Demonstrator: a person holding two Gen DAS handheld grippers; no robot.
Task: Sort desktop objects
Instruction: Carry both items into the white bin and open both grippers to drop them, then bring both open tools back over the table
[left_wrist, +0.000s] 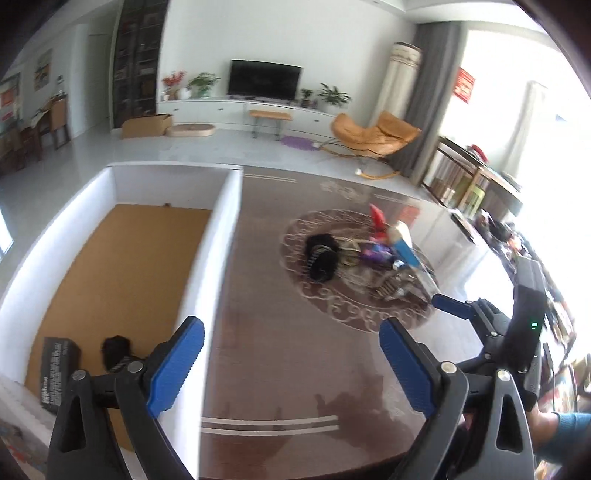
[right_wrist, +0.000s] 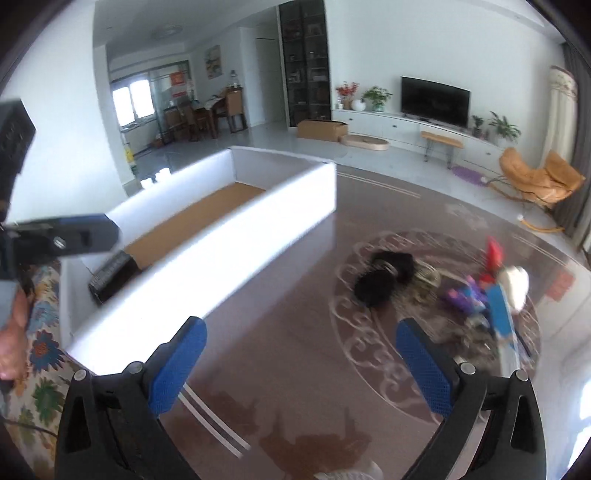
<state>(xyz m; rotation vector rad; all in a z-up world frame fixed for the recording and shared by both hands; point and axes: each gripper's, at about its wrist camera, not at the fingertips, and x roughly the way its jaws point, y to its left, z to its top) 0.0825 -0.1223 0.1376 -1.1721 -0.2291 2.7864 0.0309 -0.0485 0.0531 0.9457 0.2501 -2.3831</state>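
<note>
Both tools, left (left_wrist: 291, 363) and right (right_wrist: 301, 363), gape empty before a blurred, jumbled pile (left_wrist: 364, 254).

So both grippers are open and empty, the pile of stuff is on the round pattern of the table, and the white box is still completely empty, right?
Not quite. The white box is not empty: the left wrist view shows a black box and a black furry item on its cork floor. The rest holds: the left gripper and right gripper are open and empty, and the pile sits on the round pattern.
</note>
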